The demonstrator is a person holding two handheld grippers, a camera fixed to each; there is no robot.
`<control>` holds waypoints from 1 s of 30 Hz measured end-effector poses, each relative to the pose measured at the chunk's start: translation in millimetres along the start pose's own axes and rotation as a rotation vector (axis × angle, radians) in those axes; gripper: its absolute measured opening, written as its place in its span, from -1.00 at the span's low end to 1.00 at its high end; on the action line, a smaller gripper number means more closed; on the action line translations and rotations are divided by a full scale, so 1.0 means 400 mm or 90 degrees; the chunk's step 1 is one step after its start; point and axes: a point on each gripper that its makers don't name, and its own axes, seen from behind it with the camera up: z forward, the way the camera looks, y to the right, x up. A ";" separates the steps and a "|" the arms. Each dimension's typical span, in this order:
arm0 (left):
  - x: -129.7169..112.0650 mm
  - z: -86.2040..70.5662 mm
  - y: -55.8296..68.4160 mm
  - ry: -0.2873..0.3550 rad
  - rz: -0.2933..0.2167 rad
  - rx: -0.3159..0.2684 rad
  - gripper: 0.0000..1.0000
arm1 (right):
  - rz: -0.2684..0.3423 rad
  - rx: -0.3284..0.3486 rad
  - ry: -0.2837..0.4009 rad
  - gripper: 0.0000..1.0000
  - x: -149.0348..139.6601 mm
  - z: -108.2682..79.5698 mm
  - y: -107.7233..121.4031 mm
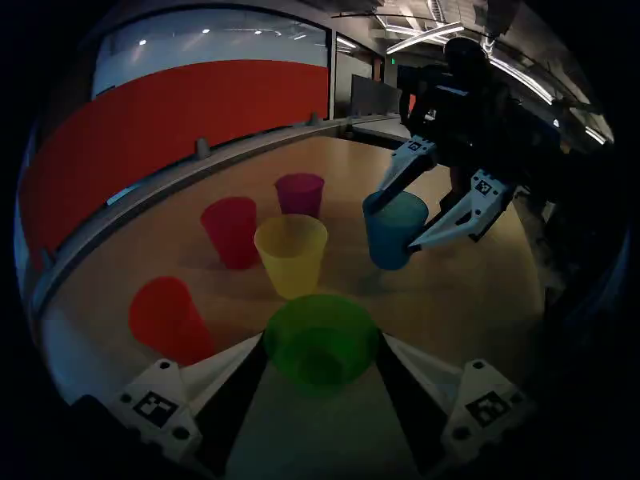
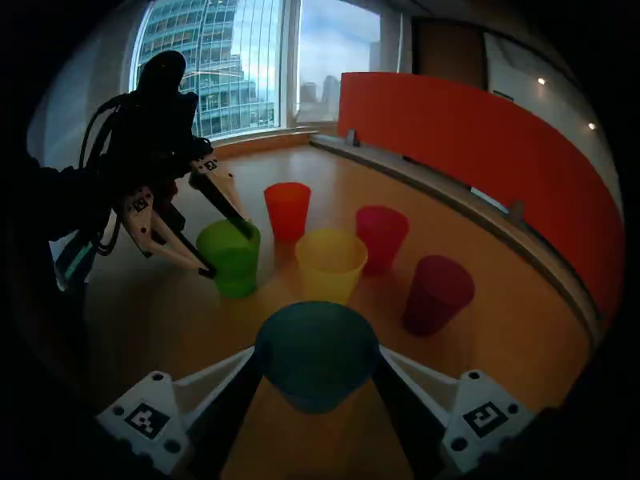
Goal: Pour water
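Wooden desk [image 1: 448,296] stretches under both cameras, with a red partition [image 1: 176,120] along its far edge and windows [image 2: 232,64] onto high-rises beyond. Nearest, the left hand-held gripper [image 1: 320,340] is closed on the green cup [image 1: 320,352], one finger pressing each side; the cup's base is hidden below its own rim. The right hand-held gripper [image 2: 316,352] clamps the teal cup [image 2: 316,364] the same way, upright. Whether either held cup rests on the desk or hangs just above it, I cannot tell. Between the two held cups stand a yellow cup [image 1: 291,252], a pink cup [image 1: 230,230], a purple cup [image 1: 299,194] and an orange-red cup [image 1: 164,316], all upright; the yellow one partly covers the pink one in the left gripper view. The person [image 2: 152,120] behind the grippers is only a dark silhouette against the light. Whether any cup holds water is too dim to make out
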 end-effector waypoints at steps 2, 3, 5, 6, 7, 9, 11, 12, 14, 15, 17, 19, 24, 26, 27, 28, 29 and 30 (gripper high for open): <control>-0.001 0.001 0.000 0.001 -0.002 -0.001 0.79 | 0.000 0.001 -0.001 0.84 -0.001 0.003 -0.002; -0.002 0.001 0.000 0.002 -0.003 -0.002 0.79 | 0.000 0.001 -0.001 0.84 -0.001 0.004 -0.002; -0.005 0.000 -0.001 0.002 -0.005 -0.004 0.79 | 0.000 0.002 -0.002 0.84 -0.002 0.006 -0.002; -0.006 -0.001 -0.001 0.002 -0.005 -0.004 0.79 | 0.000 0.002 -0.003 0.84 -0.003 0.007 -0.003; -0.008 -0.001 -0.001 0.002 -0.006 -0.005 0.79 | 0.000 0.002 -0.003 0.84 -0.004 0.008 -0.003; -0.010 -0.003 -0.001 0.003 -0.007 -0.005 0.79 | 0.001 0.002 -0.004 0.84 -0.007 0.010 -0.005; -0.013 -0.005 -0.001 0.002 -0.008 -0.006 0.79 | 0.003 0.003 -0.005 0.84 -0.011 0.013 -0.008; -0.014 -0.007 -0.001 0.003 -0.009 -0.006 0.79 | 0.003 0.003 -0.006 0.84 -0.014 0.014 -0.008; -0.016 -0.010 0.001 0.003 -0.011 -0.007 0.79 | 0.006 0.004 -0.007 0.84 -0.021 0.017 -0.009; -0.017 -0.011 0.001 0.003 -0.011 -0.008 0.79 | 0.007 0.003 -0.008 0.84 -0.024 0.019 -0.009; -0.018 -0.014 0.002 0.004 -0.014 -0.009 0.79 | 0.008 0.002 -0.010 0.84 -0.029 0.021 -0.010; -0.019 -0.015 0.002 0.004 -0.017 -0.011 0.79 | 0.009 0.002 -0.010 0.84 -0.032 0.023 -0.010; -0.017 -0.018 0.006 0.003 -0.025 -0.019 0.83 | 0.011 0.000 -0.009 0.84 -0.033 0.025 -0.009; -0.014 -0.020 0.006 0.005 -0.028 -0.019 0.84 | 0.012 0.001 -0.010 0.84 -0.034 0.026 -0.009; -0.013 -0.020 0.007 0.005 -0.028 -0.020 0.84 | 0.012 0.001 -0.010 0.84 -0.035 0.027 -0.008; -0.013 -0.021 0.007 0.005 -0.028 -0.020 0.84 | 0.013 0.001 -0.010 0.84 -0.036 0.028 -0.008; -0.012 -0.021 0.008 0.006 -0.028 -0.021 0.85 | 0.013 0.001 -0.011 0.84 -0.037 0.029 -0.008; -0.012 -0.022 0.009 0.005 -0.028 -0.022 0.89 | 0.013 0.001 -0.011 0.84 -0.038 0.030 -0.008</control>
